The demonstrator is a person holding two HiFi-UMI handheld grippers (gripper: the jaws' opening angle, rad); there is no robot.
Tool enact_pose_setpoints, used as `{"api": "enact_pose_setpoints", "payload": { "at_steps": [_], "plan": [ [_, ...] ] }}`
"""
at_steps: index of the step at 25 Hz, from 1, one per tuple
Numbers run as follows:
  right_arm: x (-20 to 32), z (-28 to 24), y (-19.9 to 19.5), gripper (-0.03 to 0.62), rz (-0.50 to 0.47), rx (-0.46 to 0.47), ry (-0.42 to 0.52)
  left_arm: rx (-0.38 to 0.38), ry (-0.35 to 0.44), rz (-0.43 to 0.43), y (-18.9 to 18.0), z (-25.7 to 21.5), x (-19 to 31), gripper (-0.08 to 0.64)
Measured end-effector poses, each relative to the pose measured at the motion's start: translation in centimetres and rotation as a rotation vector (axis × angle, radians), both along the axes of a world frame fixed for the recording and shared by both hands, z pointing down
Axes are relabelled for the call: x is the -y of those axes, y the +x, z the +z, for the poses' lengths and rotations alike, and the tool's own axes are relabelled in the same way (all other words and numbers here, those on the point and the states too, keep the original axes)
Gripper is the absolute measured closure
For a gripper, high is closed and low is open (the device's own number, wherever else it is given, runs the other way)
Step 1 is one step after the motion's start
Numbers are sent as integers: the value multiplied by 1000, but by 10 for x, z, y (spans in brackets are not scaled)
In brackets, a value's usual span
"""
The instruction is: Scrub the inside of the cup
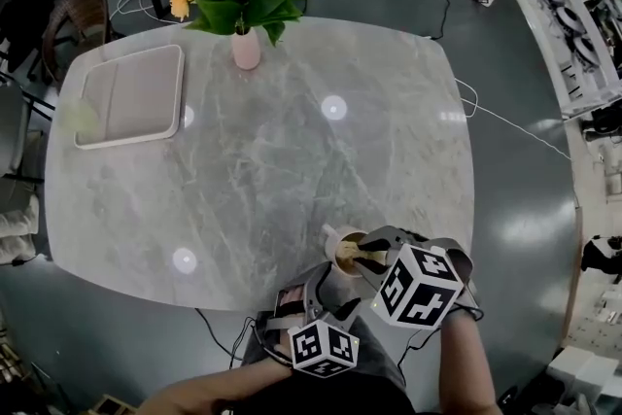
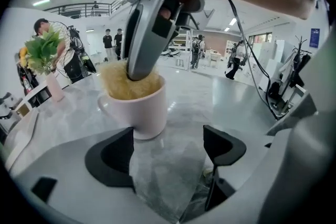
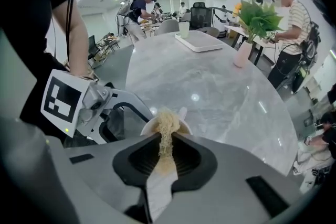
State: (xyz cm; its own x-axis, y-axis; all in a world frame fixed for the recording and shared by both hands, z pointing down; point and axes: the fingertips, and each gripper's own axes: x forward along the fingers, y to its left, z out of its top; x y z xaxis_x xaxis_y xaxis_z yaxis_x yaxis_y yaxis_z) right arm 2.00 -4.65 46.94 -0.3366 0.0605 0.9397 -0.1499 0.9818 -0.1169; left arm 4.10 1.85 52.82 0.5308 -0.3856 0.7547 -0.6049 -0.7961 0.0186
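Observation:
A pale pink cup [image 1: 340,246] stands near the table's front edge; in the left gripper view the cup [image 2: 142,110] sits just beyond the jaws. A tan fibrous scrubber [image 2: 123,86] fills its mouth. My right gripper [image 1: 363,257] is shut on the scrubber [image 3: 166,136] and pushes it down into the cup [image 3: 148,125]. My left gripper [image 2: 168,150] is open right in front of the cup, its jaws wide apart and its left finger close to the cup's base without gripping it. The cup's inside is hidden by the scrubber.
The grey marble table [image 1: 292,160] carries a white tray [image 1: 131,95] at the far left and a pink vase of flowers [image 1: 246,49] at the back. Cables lie on the floor to the right. People stand beyond the table.

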Motion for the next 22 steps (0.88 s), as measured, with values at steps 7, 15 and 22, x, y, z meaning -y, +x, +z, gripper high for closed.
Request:
{"api": "enact_pose_setpoints", "payload": {
  "at_steps": [7,15,22],
  "plan": [
    [4,9,9,532,104,-61,-13,34,63,65,-15,-3,9,138],
    [9,16,10,532,183,-81,-12,101,149,184,-71,3,90,138],
    [8,26,8,531,230,-112,-11,58,229,637,-37,-2,84,197]
  ]
}}
